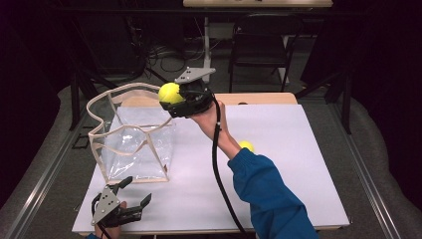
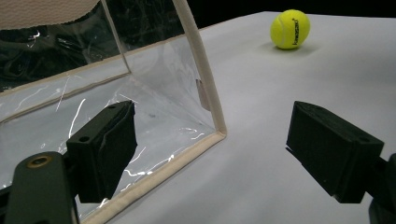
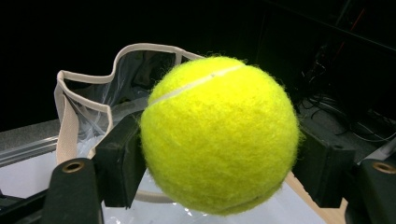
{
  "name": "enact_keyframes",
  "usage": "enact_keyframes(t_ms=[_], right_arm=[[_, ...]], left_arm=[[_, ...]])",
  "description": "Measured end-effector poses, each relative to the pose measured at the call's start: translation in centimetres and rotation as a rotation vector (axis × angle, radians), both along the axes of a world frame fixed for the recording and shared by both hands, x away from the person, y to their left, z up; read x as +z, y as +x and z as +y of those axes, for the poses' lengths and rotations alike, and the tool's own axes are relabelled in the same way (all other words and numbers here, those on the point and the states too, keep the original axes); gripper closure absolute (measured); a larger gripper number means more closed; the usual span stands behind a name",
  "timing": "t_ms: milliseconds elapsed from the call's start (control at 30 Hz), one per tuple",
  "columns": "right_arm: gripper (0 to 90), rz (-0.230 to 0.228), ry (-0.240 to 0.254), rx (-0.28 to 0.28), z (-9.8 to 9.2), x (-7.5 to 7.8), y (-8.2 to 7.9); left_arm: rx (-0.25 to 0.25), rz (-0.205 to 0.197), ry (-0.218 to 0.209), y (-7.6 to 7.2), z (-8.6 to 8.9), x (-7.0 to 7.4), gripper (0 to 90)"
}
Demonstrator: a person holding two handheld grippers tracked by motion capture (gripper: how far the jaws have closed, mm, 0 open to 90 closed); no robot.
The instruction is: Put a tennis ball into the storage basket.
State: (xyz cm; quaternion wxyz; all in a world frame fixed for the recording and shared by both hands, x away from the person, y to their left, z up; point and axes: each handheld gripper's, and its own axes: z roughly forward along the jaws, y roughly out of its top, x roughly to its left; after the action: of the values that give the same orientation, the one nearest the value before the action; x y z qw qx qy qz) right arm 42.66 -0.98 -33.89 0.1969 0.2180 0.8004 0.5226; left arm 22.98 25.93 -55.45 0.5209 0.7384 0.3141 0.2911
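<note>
Both grippers are chunky black plastic builds. The right gripper (image 1: 175,102) has a grey three-cornered plate on top and a thick black cable trailing off it. The left gripper (image 1: 135,191) has the same plate with small holes; brass-ringed screw holes show near its blocky jaws. Blue sleeve (image 1: 271,194) on the right arm.

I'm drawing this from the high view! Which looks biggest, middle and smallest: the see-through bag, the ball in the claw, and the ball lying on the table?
1. See-through bag, by far the biggest.
2. Ball in the right claw.
3. Ball on the table looks smallest, but the arm hides part of it, so those two may really match.
</note>
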Motion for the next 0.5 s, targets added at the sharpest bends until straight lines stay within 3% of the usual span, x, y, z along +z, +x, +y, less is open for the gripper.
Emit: enact_keyframes(t_ms=[500], right_arm=[[26.2,0.013,-0.019,-0.009,0.83,-0.60,1.00]], left_arm=[[0.000,0.002,0.001,0.06,-0.02,-0.04,15.8]])
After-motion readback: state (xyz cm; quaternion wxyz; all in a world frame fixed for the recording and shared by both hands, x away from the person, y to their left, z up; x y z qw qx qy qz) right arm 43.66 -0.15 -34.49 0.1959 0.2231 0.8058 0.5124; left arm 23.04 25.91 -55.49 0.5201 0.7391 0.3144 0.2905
